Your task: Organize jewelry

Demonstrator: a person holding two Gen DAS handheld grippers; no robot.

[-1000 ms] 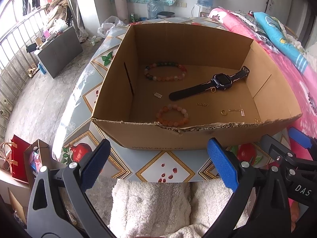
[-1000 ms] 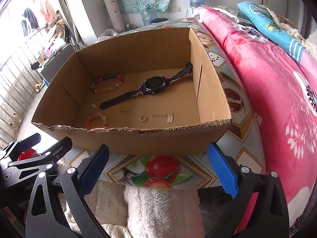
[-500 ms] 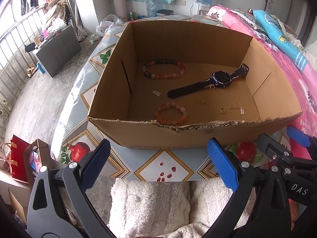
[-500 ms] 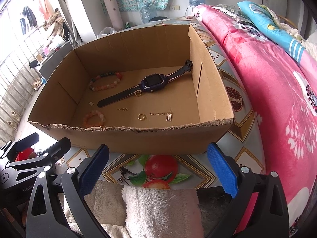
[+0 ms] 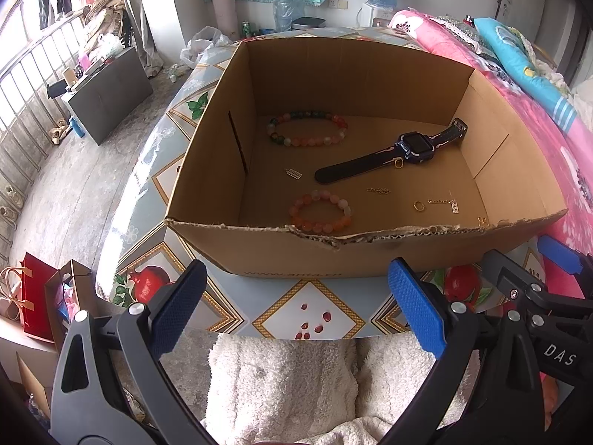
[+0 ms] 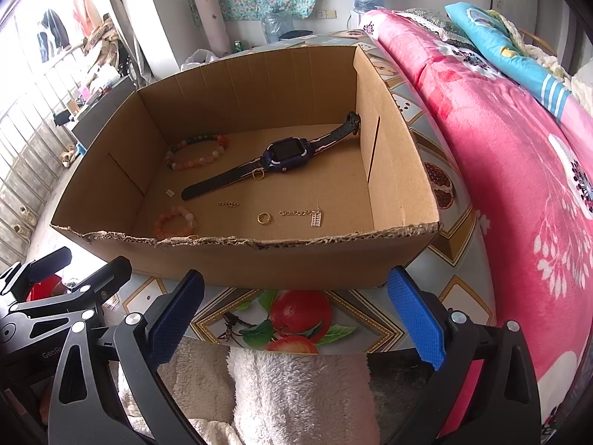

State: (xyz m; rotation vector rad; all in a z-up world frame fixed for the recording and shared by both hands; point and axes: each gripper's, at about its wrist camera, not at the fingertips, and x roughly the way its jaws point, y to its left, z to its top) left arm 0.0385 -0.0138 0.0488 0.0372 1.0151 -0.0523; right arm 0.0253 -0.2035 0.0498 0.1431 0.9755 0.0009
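Observation:
An open cardboard box (image 5: 344,248) (image 6: 259,263) stands on a patterned table. Inside lie a dark blue watch (image 5: 393,154) (image 6: 274,159), a multicoloured bead bracelet (image 5: 307,129) (image 6: 196,152), an orange-pink bead bracelet (image 5: 320,213) (image 6: 176,220), a gold ring (image 5: 418,205) (image 6: 264,218), short gold chains (image 5: 378,190) (image 6: 228,204) and a small chain with a tag (image 5: 443,202) (image 6: 302,215). My left gripper (image 5: 296,307) is open and empty, short of the box's near wall. My right gripper (image 6: 296,307) is open and empty, also short of the near wall.
The table (image 5: 307,319) has a fruit-print cloth. A white fluffy cloth (image 5: 281,382) lies under both grippers. A pink blanket (image 6: 519,170) lies to the right. The floor, a grey cabinet (image 5: 107,92) and red bags (image 5: 33,296) are to the left.
Both grippers have risen and tilted slightly, so more of the box floor shows. Nothing in the box has moved. Both grippers stay open.

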